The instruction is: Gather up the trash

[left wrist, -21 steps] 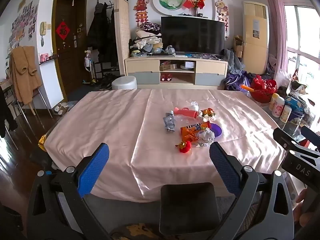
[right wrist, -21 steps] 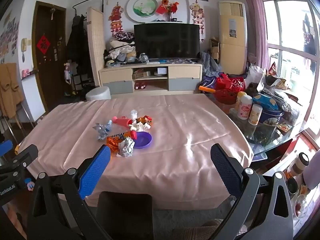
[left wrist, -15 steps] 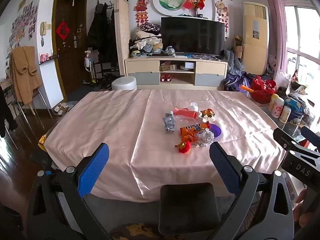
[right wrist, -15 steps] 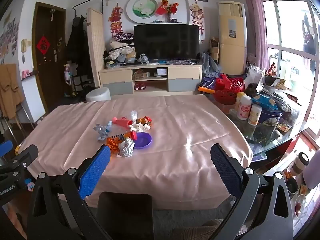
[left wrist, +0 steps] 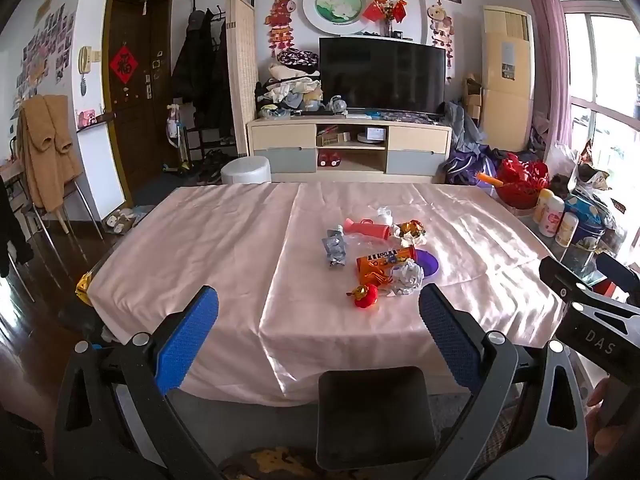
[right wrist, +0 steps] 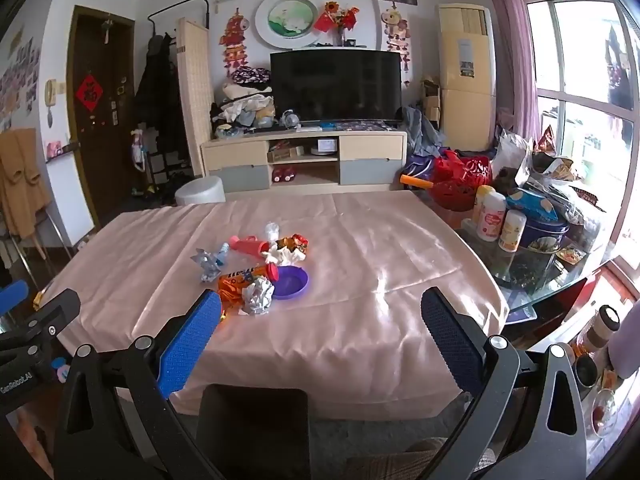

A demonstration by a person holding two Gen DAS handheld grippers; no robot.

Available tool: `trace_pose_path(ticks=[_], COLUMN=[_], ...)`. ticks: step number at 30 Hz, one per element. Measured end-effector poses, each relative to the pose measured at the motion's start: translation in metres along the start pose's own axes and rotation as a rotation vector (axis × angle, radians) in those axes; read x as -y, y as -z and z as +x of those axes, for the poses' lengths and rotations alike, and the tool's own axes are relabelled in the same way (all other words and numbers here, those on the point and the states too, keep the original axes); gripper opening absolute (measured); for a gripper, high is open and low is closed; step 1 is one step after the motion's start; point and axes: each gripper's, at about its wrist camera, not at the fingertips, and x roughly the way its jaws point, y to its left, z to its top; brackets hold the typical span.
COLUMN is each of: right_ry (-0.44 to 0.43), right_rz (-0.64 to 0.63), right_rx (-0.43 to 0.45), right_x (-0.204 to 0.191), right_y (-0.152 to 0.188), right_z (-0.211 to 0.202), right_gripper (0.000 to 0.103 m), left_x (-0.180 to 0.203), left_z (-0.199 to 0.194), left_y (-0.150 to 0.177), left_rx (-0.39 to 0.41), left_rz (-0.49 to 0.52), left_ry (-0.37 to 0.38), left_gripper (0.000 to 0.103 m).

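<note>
A small heap of trash lies mid-table on the pink tablecloth [left wrist: 224, 248]: an orange candy wrapper [left wrist: 380, 262], a crumpled white paper ball [left wrist: 408, 274], a crushed silver foil [left wrist: 335, 246], a red tube [left wrist: 366, 227], a small red ornament [left wrist: 365, 295] and a purple dish [left wrist: 427, 261]. In the right wrist view the same heap shows the paper ball [right wrist: 258, 295], foil [right wrist: 208, 261] and purple dish [right wrist: 292, 282]. My left gripper [left wrist: 318, 326] hangs open short of the near table edge, nothing between its blue pads. My right gripper [right wrist: 320, 330] is likewise open and empty.
A dark chair back [left wrist: 374, 416] stands in front of the near table edge. To the right a glass side table [right wrist: 532, 276] holds bottles, tins and bags. A TV cabinet [left wrist: 348, 152] and white stool [left wrist: 245, 171] stand beyond the table.
</note>
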Motion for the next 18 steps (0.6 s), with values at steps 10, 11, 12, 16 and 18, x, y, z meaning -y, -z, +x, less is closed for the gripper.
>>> trace_pose_path(ticks=[10, 11, 12, 16, 18], right_ry=[-0.003, -0.004, -0.005, -0.004, -0.004], right_rz=[0.011, 0.011, 0.011, 0.011, 0.01], right_rx=[0.018, 0.018, 0.019, 0.018, 0.019], right_x=[0.0012, 0.0014, 0.0015, 0.0009, 0.0007], right_y=[0.0014, 0.0018, 0.0018, 0.0017, 0.0015], right_z=[-0.0053, -0.0052, -0.0051, -0.0054, -0.0053], right_gripper=[0.1, 0.1, 0.1, 0.1, 0.1], left_x=[-0.0057, -0.0056, -0.0059, -0.006, -0.006], left_z=[-0.0005, -0.0007, -0.0007, -0.0011, -0.0013], left_y=[0.0005, 0.0002, 0.0004, -0.0003, -0.0003], left_rx=[0.01, 0.011, 0.011, 0.011, 0.012], left_rz=[-0.004, -0.004, -0.006, -0.006, -0.005], left_ry=[0.004, 0.004, 0.006, 0.005, 0.005], left_gripper=[0.095, 0.095, 0.095, 0.095, 0.095])
